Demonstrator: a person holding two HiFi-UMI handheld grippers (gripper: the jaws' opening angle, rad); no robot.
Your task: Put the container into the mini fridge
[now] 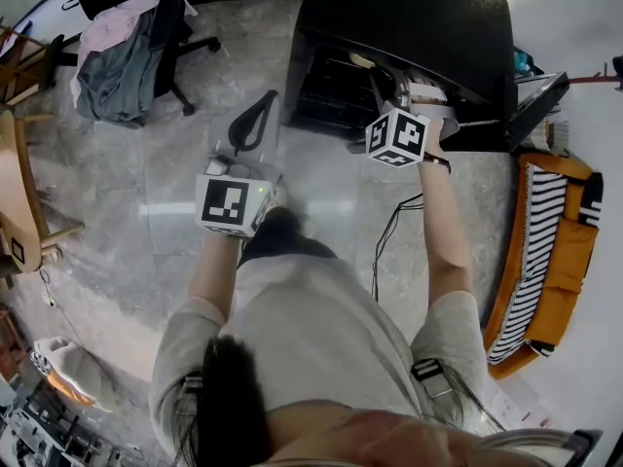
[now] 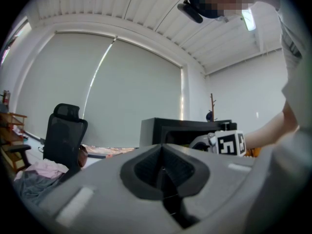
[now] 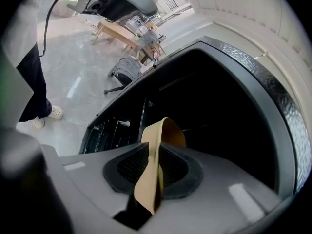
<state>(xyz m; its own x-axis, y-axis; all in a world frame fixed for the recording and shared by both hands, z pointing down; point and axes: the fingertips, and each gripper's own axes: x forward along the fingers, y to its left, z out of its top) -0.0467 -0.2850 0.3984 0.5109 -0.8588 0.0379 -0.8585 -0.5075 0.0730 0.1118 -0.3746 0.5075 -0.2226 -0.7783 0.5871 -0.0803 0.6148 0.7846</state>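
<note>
Two claws are showing, one in each of the person's hands. One container (image 3: 163, 140), a thin-walled tan piece, is sitting edge-on between the jaws of the right claw (image 3: 155, 172). Those jaws are closing on its wall from both sides, with only that wall's thickness left between them. The container's curved far end is sticking out past the jaw tips, toward the dark inside of the one mini fridge (image 3: 263, 82).

From the head view, the right claw (image 1: 384, 81) is reaching far and right, up to the open front of the black mini fridge (image 1: 409, 8). A sliver of the container (image 1: 362, 59) is peeking out just beyond it, at the opening. Whether the container is touching any shelf cannot be told. Wire racks are showing at the left of the opening.

Meanwhile the left claw (image 1: 263, 105) is hanging over the marble floor (image 1: 165, 183), left of the fridge and well apart from the container. In its own view, the left claw (image 2: 163, 169) is pressing its jaws fully together, gripping nothing.

One black office chair (image 1: 136, 37) is standing at the far left with clothes (image 1: 112, 61) draped over it. One orange sofa (image 1: 550, 251) with a striped cushion is lying along the right edge.
</note>
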